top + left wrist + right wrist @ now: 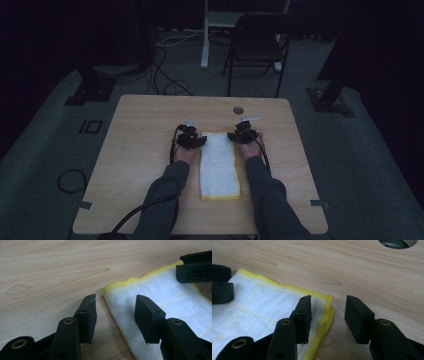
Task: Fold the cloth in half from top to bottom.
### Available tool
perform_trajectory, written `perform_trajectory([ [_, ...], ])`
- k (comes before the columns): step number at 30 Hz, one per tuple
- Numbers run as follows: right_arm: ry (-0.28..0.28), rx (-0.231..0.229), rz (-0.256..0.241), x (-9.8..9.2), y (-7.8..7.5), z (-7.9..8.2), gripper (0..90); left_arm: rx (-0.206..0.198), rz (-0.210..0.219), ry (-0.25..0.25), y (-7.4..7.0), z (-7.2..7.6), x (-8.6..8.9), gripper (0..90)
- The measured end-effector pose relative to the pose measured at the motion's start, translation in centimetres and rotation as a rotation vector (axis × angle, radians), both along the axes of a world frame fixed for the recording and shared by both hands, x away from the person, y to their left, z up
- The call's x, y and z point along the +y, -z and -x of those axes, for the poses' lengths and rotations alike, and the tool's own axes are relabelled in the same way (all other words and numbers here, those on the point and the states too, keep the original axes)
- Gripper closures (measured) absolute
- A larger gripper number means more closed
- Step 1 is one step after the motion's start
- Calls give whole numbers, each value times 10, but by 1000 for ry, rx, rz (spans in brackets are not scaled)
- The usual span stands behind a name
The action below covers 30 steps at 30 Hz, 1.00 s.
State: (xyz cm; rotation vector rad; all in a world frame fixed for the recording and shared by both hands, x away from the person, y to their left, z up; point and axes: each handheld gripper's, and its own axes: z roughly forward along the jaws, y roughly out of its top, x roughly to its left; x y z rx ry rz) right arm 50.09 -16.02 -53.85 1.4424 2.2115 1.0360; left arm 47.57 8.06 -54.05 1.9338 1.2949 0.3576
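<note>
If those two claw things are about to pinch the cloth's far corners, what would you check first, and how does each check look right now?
1. Left gripper jaws open: ok.
2. Right gripper jaws open: ok.
3. Left jaws straddle the towel edge near its far corner: ok.
4. Right jaws straddle the yellow hem at the other far corner: ok.
5. Towel lies flat on the table: ok.
6. Jaws low enough to catch the cloth: cannot tell.

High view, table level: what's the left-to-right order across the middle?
Left gripper → white cloth with yellow edging → right gripper, all on the wooden table.
</note>
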Motion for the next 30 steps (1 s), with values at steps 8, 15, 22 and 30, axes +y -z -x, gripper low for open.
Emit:
perform_trajectory([
  [8, -22, -7, 43, 5, -1, 2, 621, -25, -82, 27, -1, 1, -5, 555],
  [15, -54, 17, 13, 7, -1, 2, 815, -12, -87, 42, -2, 1, -12, 694],
  [22, -32, 44, -58, 1, 0, 1, 865, -1, -116, 56, -5, 2, -19, 856],
  [30, -32, 14, -45, 0, -8, 5, 868, -32, -103, 66, -12, 3, -18, 862],
])
